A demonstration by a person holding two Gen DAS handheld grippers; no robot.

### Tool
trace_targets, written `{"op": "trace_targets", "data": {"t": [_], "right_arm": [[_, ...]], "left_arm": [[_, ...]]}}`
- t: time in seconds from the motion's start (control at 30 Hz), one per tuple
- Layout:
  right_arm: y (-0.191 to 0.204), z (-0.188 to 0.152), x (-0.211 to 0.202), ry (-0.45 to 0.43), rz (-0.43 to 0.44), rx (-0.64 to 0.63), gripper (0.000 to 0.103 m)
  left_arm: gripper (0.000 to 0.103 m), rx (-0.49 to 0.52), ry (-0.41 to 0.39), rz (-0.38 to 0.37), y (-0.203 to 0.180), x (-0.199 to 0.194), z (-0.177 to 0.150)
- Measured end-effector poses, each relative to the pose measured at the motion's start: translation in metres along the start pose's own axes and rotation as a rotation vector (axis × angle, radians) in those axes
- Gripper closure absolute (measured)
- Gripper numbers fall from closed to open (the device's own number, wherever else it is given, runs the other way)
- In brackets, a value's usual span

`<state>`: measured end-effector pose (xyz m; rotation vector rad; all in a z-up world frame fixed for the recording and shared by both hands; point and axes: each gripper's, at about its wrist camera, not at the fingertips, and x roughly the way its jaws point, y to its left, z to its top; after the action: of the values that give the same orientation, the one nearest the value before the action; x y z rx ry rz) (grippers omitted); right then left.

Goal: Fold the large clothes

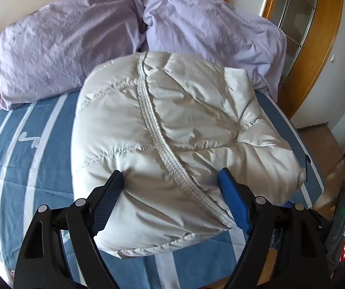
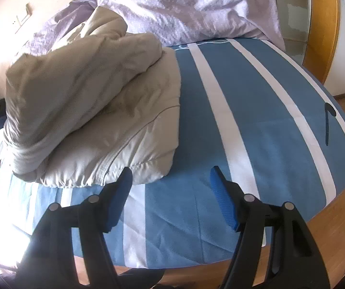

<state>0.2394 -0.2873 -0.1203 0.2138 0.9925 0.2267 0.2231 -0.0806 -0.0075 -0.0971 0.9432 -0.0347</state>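
Only leftward, jacket between tongs.

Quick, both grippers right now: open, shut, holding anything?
Left gripper: jaws wide around the puffy jacket; grip cannot be told.
Right gripper: open, empty, above the bedsheet.

Both views are daylit and bowed by the fisheye, with dark corners. The left wrist view is evenly bright and mostly sharp. The right wrist view blows out to white glare at lower left (the wall at upper left too), with slight blur there.
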Motion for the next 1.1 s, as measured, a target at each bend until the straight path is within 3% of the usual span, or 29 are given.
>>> {"op": "trace_targets", "data": {"t": [0.57,0.67,0.8,0.93,1.1], "right_arm": [[-0.032,0.049,-0.009,-0.064,-0.063,0.093,0.037],[-0.032,0.062,-0.011,-0.074,-0.05,0.103,0.049],[-0.019,0.092,-0.018,-0.112,0.032,0.098,0.068],[0.008,0.119,-0.024,-0.149,0.094,0.036,0.075],[0.039,0.141,-0.014,-0.13,0.131,-0.045,0.08]], "left_arm": [[0.018,0.078,0.033,-0.027,-0.02,0.044,-0.013],[0.018,0.099,0.024,-0.037,-0.019,0.046,-0.019],[0.018,0.113,0.026,-0.037,-0.021,0.047,-0.024],[0.017,0.103,0.04,-0.044,-0.021,0.05,-0.021],[0.017,0.098,0.052,-0.048,-0.02,0.054,-0.017]]}}
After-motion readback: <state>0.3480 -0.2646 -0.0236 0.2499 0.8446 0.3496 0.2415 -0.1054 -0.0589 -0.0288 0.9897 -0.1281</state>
